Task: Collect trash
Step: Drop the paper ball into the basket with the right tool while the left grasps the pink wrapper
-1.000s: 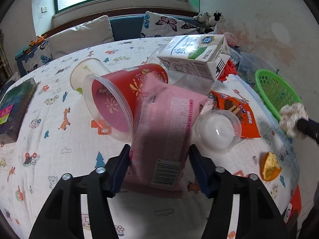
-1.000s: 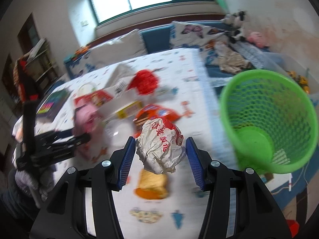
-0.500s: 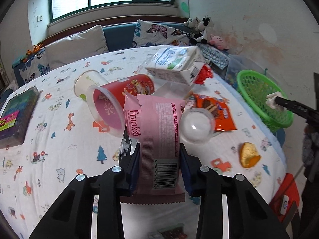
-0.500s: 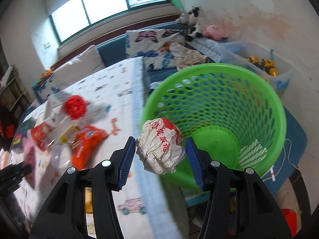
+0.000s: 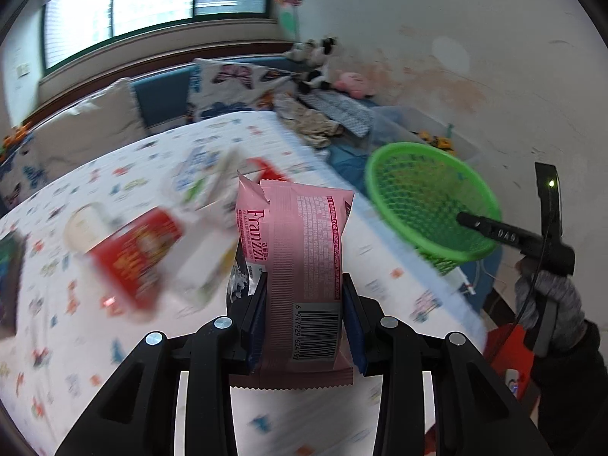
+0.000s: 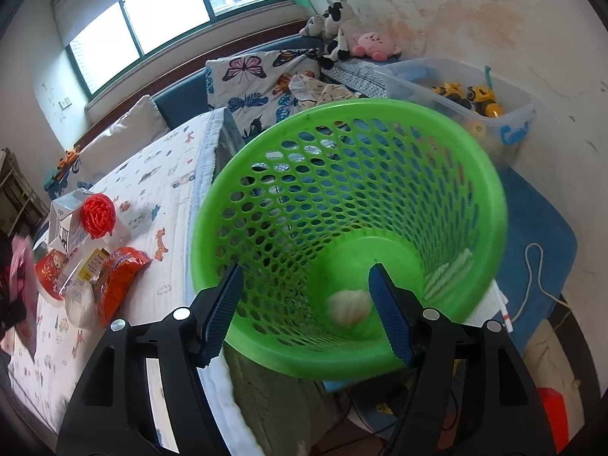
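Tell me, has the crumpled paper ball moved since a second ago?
Yes. The crumpled paper ball has left the opening right gripper and now lies down inside the green basket.

Two black plastic grippers are shown, left gripper (image 5: pixel 304 317) and right gripper (image 6: pixel 306 313), each fitted with ribbed blue pads (image 6: pixel 222 309) and silver screws (image 5: pixel 223 322). At three o'clock, a grey knitted glove (image 5: pixel 551 304) and dark sleeve (image 5: pixel 570 372) are worn.

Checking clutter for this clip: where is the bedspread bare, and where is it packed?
Bare: the patterned bedspread from the red mesh ball back to the pillows, and the strip between the orange wrapper and the green basket. Packed: around the red cup and milk carton.
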The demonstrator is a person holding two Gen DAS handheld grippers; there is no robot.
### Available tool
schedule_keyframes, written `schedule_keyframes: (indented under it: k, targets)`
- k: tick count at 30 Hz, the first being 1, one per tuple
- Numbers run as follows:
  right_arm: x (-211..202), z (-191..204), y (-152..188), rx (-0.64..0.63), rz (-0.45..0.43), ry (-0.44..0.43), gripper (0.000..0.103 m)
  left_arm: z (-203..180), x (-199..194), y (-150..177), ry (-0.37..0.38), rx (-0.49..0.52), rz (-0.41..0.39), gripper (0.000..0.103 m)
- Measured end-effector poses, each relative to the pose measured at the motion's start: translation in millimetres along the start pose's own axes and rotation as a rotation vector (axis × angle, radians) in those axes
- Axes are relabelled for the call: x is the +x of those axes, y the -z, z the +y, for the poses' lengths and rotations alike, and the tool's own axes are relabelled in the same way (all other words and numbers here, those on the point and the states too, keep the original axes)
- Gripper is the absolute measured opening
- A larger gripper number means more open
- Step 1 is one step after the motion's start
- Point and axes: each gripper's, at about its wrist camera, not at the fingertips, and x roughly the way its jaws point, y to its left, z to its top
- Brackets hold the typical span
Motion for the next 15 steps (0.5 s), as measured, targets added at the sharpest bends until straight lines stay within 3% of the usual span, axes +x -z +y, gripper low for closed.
schedule_keyframes:
  k: [4, 15]
  targets:
    - [-15, -11, 4, 0.007, -0.016, -0.001, 0.072, -28, 28, -21, 0.078, 0.035, 0.035, 0.035]
    - [-42, -29, 19, 0.035, -0.045, 0.006, 0.073, -108, 108, -70, 0.172, 0.136, 0.122, 0.035]
